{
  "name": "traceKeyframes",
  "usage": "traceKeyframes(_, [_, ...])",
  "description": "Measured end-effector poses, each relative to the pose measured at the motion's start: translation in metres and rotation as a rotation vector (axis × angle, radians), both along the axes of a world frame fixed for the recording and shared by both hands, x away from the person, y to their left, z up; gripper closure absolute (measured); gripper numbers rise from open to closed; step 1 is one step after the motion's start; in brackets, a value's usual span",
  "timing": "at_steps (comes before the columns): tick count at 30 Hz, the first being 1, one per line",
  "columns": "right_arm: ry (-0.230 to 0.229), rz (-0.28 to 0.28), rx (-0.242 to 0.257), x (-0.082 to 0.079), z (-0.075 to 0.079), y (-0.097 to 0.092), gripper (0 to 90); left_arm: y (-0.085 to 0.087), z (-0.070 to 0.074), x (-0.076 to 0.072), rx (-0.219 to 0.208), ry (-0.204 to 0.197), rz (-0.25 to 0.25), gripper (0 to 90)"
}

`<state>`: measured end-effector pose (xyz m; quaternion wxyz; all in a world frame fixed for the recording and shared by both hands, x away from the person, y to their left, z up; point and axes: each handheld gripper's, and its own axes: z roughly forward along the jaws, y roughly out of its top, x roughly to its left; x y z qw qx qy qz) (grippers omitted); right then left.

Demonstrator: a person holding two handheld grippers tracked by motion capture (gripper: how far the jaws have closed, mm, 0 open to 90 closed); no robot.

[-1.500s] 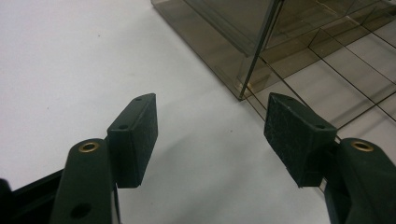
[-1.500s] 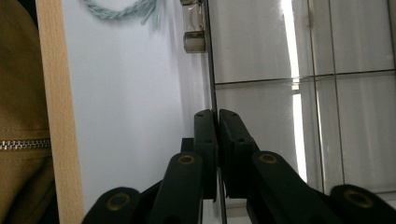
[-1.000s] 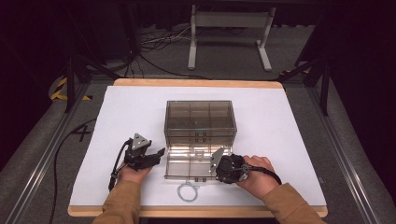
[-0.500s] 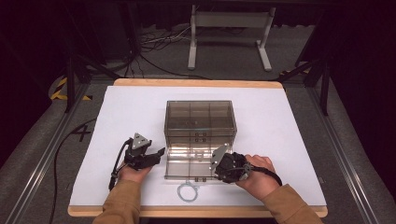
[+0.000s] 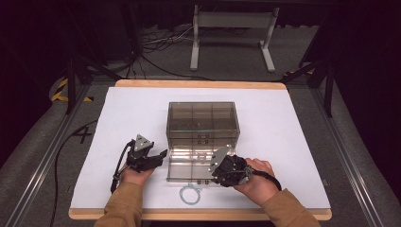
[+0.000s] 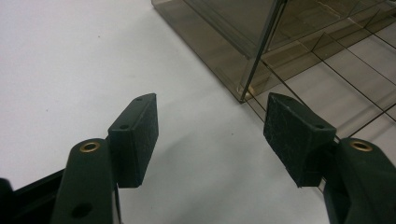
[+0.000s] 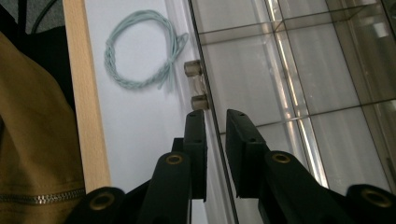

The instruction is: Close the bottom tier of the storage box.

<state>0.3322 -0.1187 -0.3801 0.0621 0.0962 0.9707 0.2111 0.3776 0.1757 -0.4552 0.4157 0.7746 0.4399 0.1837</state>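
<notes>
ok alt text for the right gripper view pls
The right gripper's two black jaws straddle the front wall of a pulled-out clear smoky plastic drawer, beside its small clear handle. A coiled pale green cord lies on the white table.

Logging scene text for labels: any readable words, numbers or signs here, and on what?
"4": dark mark on the grey floor left of the table.
Smoked drawer box, left gripper, right gripper, cord loop: no text visible.
</notes>
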Motion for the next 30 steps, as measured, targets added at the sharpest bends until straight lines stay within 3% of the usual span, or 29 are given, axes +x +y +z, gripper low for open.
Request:
traceKeyframes(9, [0.009, 0.006, 0.039, -0.004, -0.003, 0.012, 77.6, 0.0, 0.0, -0.001, 0.005, 0.001, 0.0, 36.2])
traceKeyframes(30, [0.024, 0.05, 0.06, -0.014, -0.017, 0.038, 75.3, 0.0, 0.0, -0.001, 0.006, 0.001, -0.004, 36.1])
